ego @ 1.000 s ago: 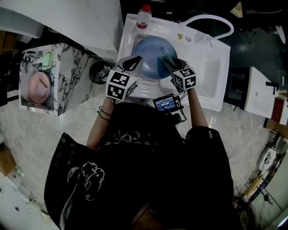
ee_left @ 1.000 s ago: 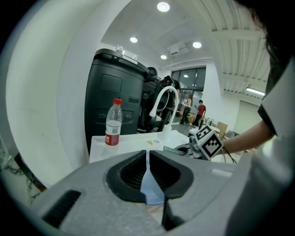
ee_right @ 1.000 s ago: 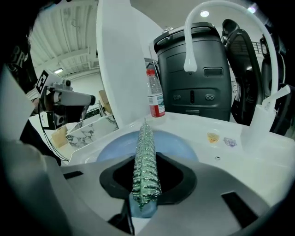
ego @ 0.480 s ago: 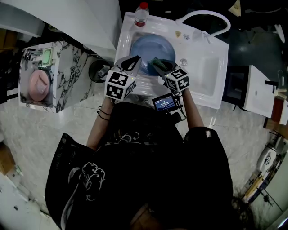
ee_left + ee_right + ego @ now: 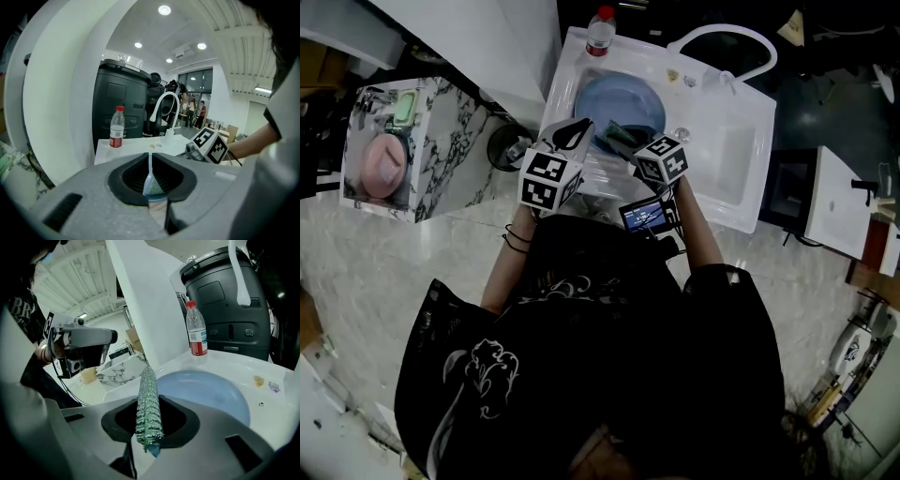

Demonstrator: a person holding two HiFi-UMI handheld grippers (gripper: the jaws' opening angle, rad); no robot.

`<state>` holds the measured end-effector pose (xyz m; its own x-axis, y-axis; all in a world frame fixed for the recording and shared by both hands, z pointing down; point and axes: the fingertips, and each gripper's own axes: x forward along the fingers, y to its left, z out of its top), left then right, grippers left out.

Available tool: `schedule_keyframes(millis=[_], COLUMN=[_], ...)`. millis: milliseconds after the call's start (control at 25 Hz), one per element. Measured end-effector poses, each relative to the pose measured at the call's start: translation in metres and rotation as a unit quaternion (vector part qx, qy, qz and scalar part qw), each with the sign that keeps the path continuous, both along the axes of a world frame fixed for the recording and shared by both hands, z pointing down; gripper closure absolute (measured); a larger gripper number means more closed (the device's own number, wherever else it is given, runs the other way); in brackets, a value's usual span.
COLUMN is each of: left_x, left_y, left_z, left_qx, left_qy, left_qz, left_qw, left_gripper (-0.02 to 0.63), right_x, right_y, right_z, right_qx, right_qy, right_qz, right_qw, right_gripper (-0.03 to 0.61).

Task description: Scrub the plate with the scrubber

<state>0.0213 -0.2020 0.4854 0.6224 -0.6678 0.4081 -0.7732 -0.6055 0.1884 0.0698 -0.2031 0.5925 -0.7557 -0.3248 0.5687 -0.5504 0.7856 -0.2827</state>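
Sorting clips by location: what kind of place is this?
Probably a lab or open office with a mock dishwashing station: a freestanding white sink holding a blue plate, marble floor around it, recessed ceiling lights overhead.

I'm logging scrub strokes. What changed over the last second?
The right gripper, shut on the scrubber, swept left across the plate, toward the left gripper. Nothing was taken hold of or let go. The left gripper stays clamped on the plate's near-left rim, the plate stays in the sink, and the bottle has not moved.
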Motion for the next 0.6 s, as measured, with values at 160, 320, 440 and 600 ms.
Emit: schedule_keyframes(millis=[160,320,440,600], left_x=[-0.001,0.000,0.006,0.017], left_y=[0.011,0.027,0.041,0.063], left_z=[-0.006,-0.011,-0.013,-0.017], left_qx=[0.008,0.013,0.015,0.023], left_qy=[-0.002,-0.002,-0.004,-0.002], left_qz=[-0.012,-0.021,-0.023,-0.027], left_qw=[0.9999,0.9997,0.9996,0.9994], left_gripper=[0.581,0.581,0.581,0.581], right_x=[0.008,0.017,0.026,0.040], right_y=[-0.004,0.001,0.008,0.026], right_z=[-0.008,-0.033,-0.058,-0.086], right_qx=[0.021,0.053,0.077,0.097], right_qy=[0.001,-0.018,-0.040,-0.067], right_qz=[0.025,0.055,0.088,0.136], right_qw=[0.999,0.997,0.992,0.984], right_gripper=[0.489,0.489,0.489,0.489])
